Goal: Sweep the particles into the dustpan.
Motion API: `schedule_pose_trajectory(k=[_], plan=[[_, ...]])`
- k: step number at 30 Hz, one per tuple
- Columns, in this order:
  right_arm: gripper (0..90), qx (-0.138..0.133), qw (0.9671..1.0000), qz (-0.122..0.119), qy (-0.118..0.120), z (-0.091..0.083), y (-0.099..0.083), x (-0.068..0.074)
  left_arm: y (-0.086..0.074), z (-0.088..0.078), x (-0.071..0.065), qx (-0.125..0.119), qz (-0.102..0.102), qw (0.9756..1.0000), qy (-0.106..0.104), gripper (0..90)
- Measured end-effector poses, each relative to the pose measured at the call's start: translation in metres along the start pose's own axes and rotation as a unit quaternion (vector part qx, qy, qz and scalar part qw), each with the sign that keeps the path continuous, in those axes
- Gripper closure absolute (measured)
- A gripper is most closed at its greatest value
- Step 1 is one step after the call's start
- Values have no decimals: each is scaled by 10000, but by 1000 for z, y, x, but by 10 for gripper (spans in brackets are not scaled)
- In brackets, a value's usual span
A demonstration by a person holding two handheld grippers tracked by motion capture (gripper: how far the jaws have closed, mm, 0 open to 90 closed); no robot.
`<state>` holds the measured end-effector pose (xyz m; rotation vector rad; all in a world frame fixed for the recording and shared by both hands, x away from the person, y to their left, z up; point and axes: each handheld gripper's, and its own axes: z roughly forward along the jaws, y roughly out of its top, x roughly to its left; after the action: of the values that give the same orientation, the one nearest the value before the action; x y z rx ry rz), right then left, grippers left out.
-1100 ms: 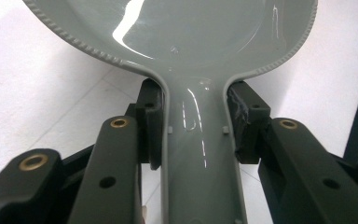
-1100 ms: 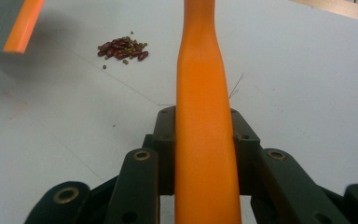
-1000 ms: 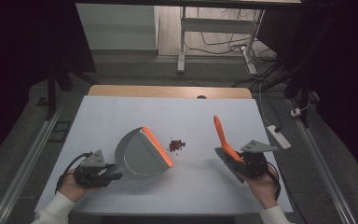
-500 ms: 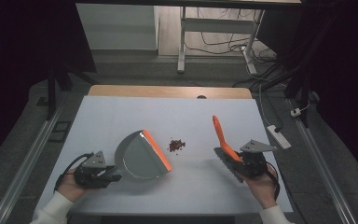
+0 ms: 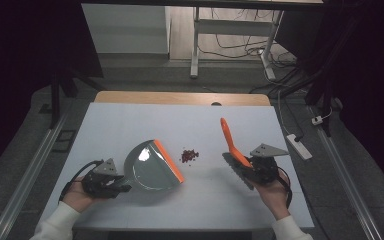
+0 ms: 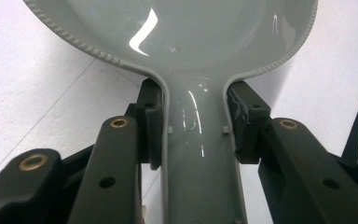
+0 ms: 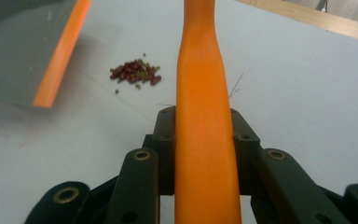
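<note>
A grey dustpan [image 5: 152,167] with an orange lip [image 5: 169,160] rests on the white table, its handle [image 6: 196,154] clamped between the pads of my left gripper [image 5: 116,182]. My right gripper [image 5: 252,167] is shut on an orange-handled brush [image 5: 230,142], whose handle [image 7: 204,116] runs up between the jaws and whose bristles [image 5: 236,170] sit low by the gripper. A small heap of red and green beans [image 5: 189,155] lies on the table between the dustpan's lip and the brush. In the right gripper view the beans [image 7: 136,73] sit ahead and to the left, just beside the orange lip [image 7: 61,51].
The white table [image 5: 130,125] has a wooden strip [image 5: 180,98] along its far edge. Beyond it stand a desk frame and cables on the floor [image 5: 240,47]. A white power strip [image 5: 296,145] lies on the floor to the right of the table.
</note>
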<state>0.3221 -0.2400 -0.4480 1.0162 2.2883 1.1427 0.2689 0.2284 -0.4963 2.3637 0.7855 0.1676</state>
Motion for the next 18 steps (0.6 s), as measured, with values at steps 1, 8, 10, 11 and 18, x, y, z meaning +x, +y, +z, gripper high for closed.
schedule_pose_trajectory(k=[1,8,10,11,18], plan=[[704,-15,10000,13,13,3,3,0,1,1,1,28,-3,10000,-13,614],[704,-106,9999,-70,74,17,24,4,7,8,2,195,13,9997,-117,614],[704,-126,9999,-50,88,18,26,4,9,12,2,243,30,9996,-145,614],[704,-127,9998,-67,96,20,28,4,11,13,2,264,45,9995,-172,614],[704,-125,9997,-47,183,37,41,5,28,24,1,364,38,9986,-378,613]])
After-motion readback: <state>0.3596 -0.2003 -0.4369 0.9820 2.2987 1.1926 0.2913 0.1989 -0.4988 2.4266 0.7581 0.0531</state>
